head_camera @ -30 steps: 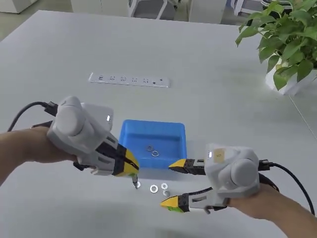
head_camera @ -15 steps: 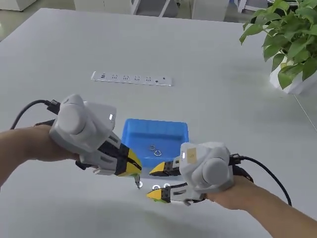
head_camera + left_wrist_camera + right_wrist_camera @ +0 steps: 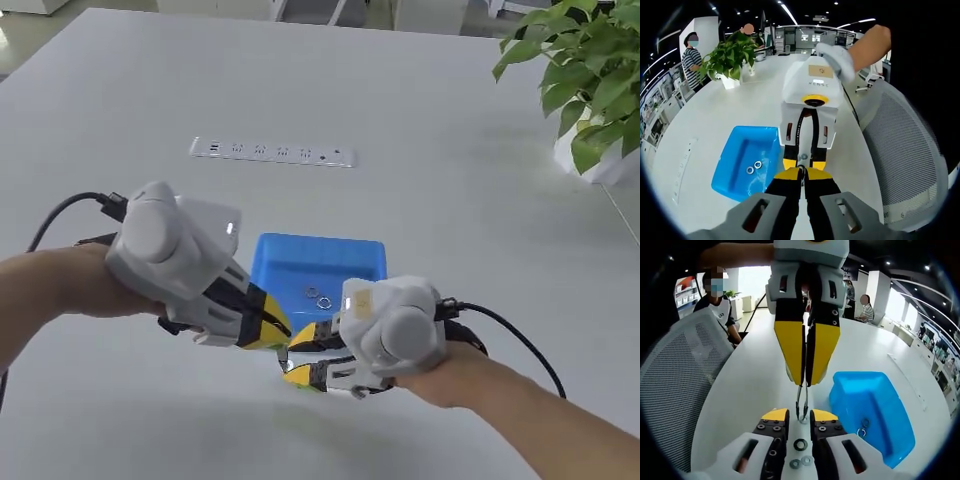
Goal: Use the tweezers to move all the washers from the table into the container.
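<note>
My left gripper [image 3: 275,328] [image 3: 801,174] is shut on thin metal tweezers [image 3: 802,400] that point down at the white table. My right gripper [image 3: 300,358] [image 3: 800,416] faces it, open, with a yellow jaw on each side of the tweezers' tips and small gaps showing. One washer [image 3: 803,420] lies right at those tips. Three more washers [image 3: 800,444] lie on the table between my right jaws. The blue container [image 3: 318,262] [image 3: 742,155] [image 3: 875,410] stands just behind both grippers and holds two washers [image 3: 318,297] [image 3: 754,167].
A white power strip [image 3: 272,152] lies farther back on the table. A potted plant [image 3: 585,70] stands at the far right corner. A grey mesh chair [image 3: 905,150] [image 3: 670,385] sits at the table's near edge. People stand in the background.
My right gripper has moved left up to the left gripper, and its jaws have narrowed around the tweezers' tips. It now hides the loose washers in the head view.
</note>
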A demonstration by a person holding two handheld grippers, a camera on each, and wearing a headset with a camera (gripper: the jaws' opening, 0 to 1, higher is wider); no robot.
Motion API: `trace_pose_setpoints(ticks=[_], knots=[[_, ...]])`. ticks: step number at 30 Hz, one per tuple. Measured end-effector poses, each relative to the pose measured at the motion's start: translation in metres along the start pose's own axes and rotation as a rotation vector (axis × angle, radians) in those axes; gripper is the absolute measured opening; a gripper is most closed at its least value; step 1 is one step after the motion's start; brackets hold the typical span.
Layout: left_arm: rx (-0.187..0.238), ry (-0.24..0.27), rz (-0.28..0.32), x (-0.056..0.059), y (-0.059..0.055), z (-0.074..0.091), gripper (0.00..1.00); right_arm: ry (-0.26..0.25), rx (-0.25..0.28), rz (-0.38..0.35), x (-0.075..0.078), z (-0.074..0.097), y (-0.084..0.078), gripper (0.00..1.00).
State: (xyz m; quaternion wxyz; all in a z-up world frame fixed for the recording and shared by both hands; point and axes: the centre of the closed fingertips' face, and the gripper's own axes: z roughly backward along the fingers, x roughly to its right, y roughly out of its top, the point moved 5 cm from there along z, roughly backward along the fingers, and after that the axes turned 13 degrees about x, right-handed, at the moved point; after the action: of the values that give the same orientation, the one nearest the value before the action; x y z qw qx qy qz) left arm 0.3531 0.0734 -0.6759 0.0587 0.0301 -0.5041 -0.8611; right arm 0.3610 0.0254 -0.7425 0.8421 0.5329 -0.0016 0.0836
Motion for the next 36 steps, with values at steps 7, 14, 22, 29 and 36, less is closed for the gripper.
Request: trace_pose_setpoints(ticks=[7, 14, 22, 29, 36], knots=[[0.000, 0.002, 0.002, -0.0006, -0.0004, 0.0005, 0.05, -0.002, 0.006, 0.005, 0.0021, -0.0059, 0.0024, 0.13], [0.005, 0.004, 0.008, -0.0013, -0.0008, -0.0001, 0.05, -0.006, 0.007, 0.002, 0.0017, -0.0062, 0.0023, 0.10], [0.010, 0.005, 0.020, -0.0017, -0.0003, -0.0009, 0.06, -0.018, 0.010, 0.004, 0.0016, -0.0057, 0.0029, 0.09], [-0.001, 0.011, 0.024, -0.0014, -0.0008, -0.0022, 0.07, -0.026, 0.015, -0.011, 0.0013, -0.0049, 0.0019, 0.08], [-0.024, 0.020, 0.018, 0.0005, -0.0023, 0.0008, 0.11, -0.028, 0.015, -0.014, 0.0003, -0.0037, 0.0018, 0.08]])
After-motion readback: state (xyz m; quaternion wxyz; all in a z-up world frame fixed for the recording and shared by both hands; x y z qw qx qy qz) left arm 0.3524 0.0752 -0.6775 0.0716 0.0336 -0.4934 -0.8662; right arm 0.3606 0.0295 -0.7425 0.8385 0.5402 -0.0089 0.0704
